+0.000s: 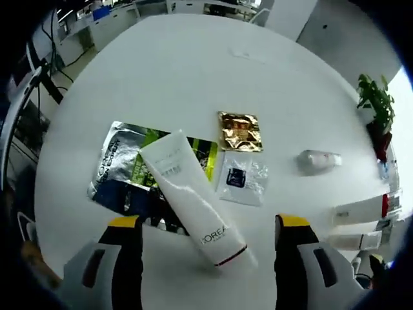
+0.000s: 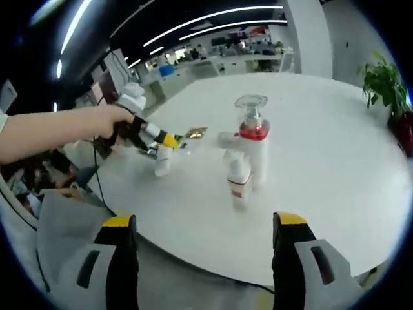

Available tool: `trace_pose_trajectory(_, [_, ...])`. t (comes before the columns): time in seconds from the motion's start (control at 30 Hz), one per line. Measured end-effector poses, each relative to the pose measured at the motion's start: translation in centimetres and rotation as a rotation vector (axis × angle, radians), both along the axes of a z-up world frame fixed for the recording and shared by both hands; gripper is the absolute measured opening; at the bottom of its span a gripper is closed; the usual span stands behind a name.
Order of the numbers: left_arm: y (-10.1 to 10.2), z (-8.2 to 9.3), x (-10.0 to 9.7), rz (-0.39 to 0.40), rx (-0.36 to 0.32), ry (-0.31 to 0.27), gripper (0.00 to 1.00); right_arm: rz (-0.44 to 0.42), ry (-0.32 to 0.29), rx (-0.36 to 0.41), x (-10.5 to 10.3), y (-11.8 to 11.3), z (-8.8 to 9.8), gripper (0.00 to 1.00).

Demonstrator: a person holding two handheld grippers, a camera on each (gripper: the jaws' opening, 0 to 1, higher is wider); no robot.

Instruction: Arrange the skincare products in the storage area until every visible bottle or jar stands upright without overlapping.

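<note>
Hovering your left gripper [image 1: 210,248] over the table [image 1: 193,71], you have its jaws spread wide on either side of the white L'Oreal tube [image 1: 193,205], which lies flat and slanted across a silver and green sachet [image 1: 132,169], nothing yet held. To stand this tube well, come down so the jaws meet its round body near the middle rather than the flat crimped end, close gently because a soft tube is likely to squash and slip, then lift it clear of the sachet before tipping it onto its cap. Set it on bare table, apart from the gold sachet [image 1: 241,131], the clear sachet [image 1: 241,178] and the small white bottle [image 1: 319,159] that lies on its side farther off. Your right gripper [image 2: 205,258] hangs spread and empty off the near edge of the table, looking at the pump bottle with the red collar [image 2: 253,150] and the smaller tube [image 2: 237,181] standing upright just in front of it; whether those two touch is hard to tell. From the right gripper view your hand [image 2: 106,126] and the left gripper hide most of the lying tube, and at the far right of the left gripper view the white products [image 1: 361,223] are cut off, so you cannot say how they stand.
</note>
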State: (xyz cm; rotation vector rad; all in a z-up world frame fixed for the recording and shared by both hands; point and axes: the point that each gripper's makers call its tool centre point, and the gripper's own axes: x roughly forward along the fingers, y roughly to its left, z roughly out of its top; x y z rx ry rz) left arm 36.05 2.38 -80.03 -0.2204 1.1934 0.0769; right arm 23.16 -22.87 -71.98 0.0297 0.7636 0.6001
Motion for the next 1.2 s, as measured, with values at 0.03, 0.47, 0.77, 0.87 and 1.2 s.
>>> trace_pose_trajectory(0.03, [0.2, -0.1, 0.1, 0.009, 0.005, 0.005, 0.75, 0.003, 0.002, 0.001, 0.0, 0.0, 0.0, 0.85])
trace_pose_trajectory(0.47, [1.3, -1.7, 0.7, 0.145, 0.032, 0.084, 0.66, -0.011, 0.011, 0.006, 0.1, -0.1, -0.1, 0.84])
trace_pose_trajectory(0.77, [2.7, -1.8, 1.0, 0.103, 0.122, 0.089, 0.57, -0.011, 0.025, 0.006, 0.1, 0.0, -0.5, 0.84])
trace_pose_trajectory(0.87, [3.2, -2.1, 1.6, 0.098, 0.124, 0.084, 0.56, -0.011, 0.026, 0.006, 0.1, 0.0, -0.5, 0.84])
trace_pose_trajectory(1.2, [3.4, -2.1, 1.9, 0.028, 0.138, 0.028, 0.35, 0.005, 0.039, 0.009, 0.1, 0.5, -1.0, 0.84])
